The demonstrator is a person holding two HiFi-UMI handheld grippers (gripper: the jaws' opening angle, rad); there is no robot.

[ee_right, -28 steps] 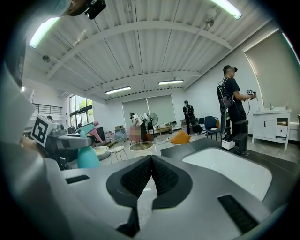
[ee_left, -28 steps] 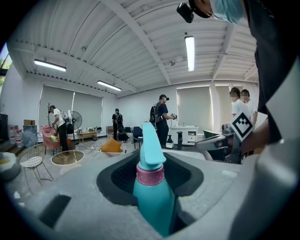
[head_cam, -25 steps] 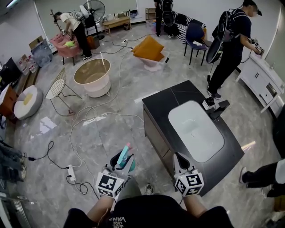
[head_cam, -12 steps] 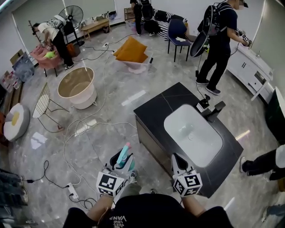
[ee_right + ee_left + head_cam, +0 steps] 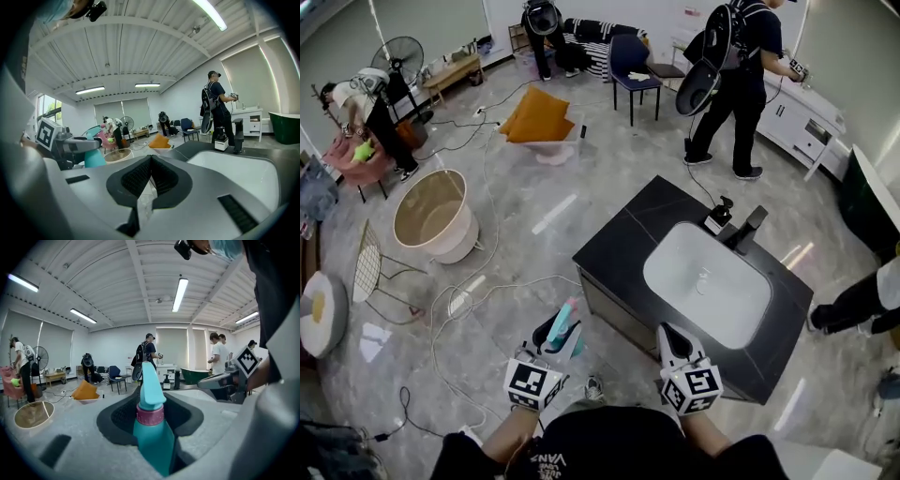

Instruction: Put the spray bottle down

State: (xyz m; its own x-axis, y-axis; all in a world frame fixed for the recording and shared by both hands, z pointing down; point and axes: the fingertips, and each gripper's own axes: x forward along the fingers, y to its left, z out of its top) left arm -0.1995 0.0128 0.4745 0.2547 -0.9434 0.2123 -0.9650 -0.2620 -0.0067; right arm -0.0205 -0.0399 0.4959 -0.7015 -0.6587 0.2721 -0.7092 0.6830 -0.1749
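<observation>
A teal spray bottle (image 5: 565, 322) with a pink collar (image 5: 150, 414) stands upright between the jaws of my left gripper (image 5: 553, 336), which is shut on its body; its nozzle points forward. The left gripper hangs over the floor just left of the black counter's (image 5: 619, 246) near corner. In the left gripper view the bottle (image 5: 152, 432) fills the gap between the pads. My right gripper (image 5: 668, 335) is shut and holds nothing, above the counter's front edge next to the white sink (image 5: 705, 284). In the right gripper view its pads (image 5: 140, 176) meet.
A black faucet (image 5: 744, 228) stands behind the sink. Cables (image 5: 469, 295) trail over the grey floor at the left, near a round tub (image 5: 431, 214) and a wire chair (image 5: 370, 272). A person (image 5: 739, 80) stands beyond the counter; an orange cushion (image 5: 536, 117) lies further back.
The whole view has swung: the counter and sink now lie nearer and more to the left. Both grippers travelled along, the bottle still in the left one.
</observation>
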